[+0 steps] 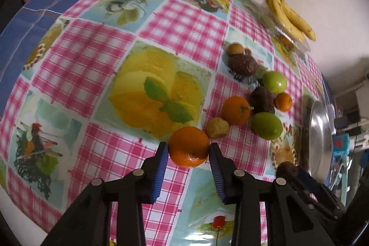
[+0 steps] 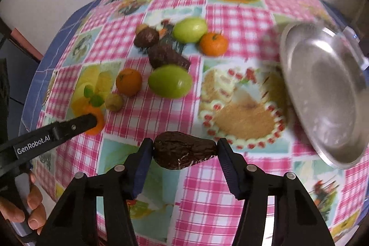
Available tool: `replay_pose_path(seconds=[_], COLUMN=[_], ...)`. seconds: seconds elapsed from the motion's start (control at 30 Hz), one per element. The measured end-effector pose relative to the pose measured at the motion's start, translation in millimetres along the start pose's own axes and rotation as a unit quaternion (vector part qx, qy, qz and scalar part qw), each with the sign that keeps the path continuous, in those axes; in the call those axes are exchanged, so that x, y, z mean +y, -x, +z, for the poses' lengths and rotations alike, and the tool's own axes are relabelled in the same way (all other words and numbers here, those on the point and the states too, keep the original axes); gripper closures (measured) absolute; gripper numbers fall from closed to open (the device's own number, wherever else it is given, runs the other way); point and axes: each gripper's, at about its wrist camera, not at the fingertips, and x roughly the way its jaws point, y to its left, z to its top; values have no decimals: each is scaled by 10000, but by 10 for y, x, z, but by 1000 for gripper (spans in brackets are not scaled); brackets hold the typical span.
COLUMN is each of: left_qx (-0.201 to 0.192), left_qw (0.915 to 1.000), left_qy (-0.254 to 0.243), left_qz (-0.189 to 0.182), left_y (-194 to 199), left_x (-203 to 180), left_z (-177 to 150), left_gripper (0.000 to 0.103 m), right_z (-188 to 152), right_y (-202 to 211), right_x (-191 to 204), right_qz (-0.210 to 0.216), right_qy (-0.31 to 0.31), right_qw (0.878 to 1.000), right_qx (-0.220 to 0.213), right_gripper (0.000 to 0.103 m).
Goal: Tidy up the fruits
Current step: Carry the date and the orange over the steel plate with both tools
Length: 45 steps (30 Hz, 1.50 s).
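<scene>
My left gripper [image 1: 188,150] squeezes an orange [image 1: 189,146]; my right gripper [image 2: 185,150] squeezes a brown fruit [image 2: 182,150] near the plate [image 2: 322,93].

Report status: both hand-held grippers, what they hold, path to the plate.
Left hand-held gripper shut on orange. Right hand-held gripper shut on dark brown fruit. Metal plate right, empty, path clear.
</scene>
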Motion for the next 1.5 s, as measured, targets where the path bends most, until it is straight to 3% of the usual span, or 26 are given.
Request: replay_pose_path(seconds=[0.3, 0.53, 0.9, 1.1, 1.33, 1.5], left_qx=[-466, -394, -218, -128, -133, -68], left_qw=[9989, 9986, 9943, 9869, 9711, 9618], left_qy=[-53, -341, -1040, -1589, -2338, -2705], left_qz=[-26, 14, -76, -262, -466, -413], left_y=[272, 110, -249, -438, -606, -798], left_x=[-320, -802, -1696, -2211, -2765, -3007], left_z=[259, 424, 465, 326, 133, -43], left_gripper=[64, 64, 64, 64, 64, 64], right_z=[390, 705, 911, 887, 813, 767], right_y=[370, 410, 425, 487, 601, 502], right_x=[-166, -500, -1229, -1762, -2283, -2527], right_qz=[-365, -512, -878, -1065, -1210, -1385], right_qy=[-73, -449, -938, -1415, -1905, -2112], right_qw=[9972, 9940, 9879, 9804, 9698, 9647], right_qx=[-648, -860, -872, -863, -924, -750], right_gripper=[44, 44, 44, 44, 44, 44])
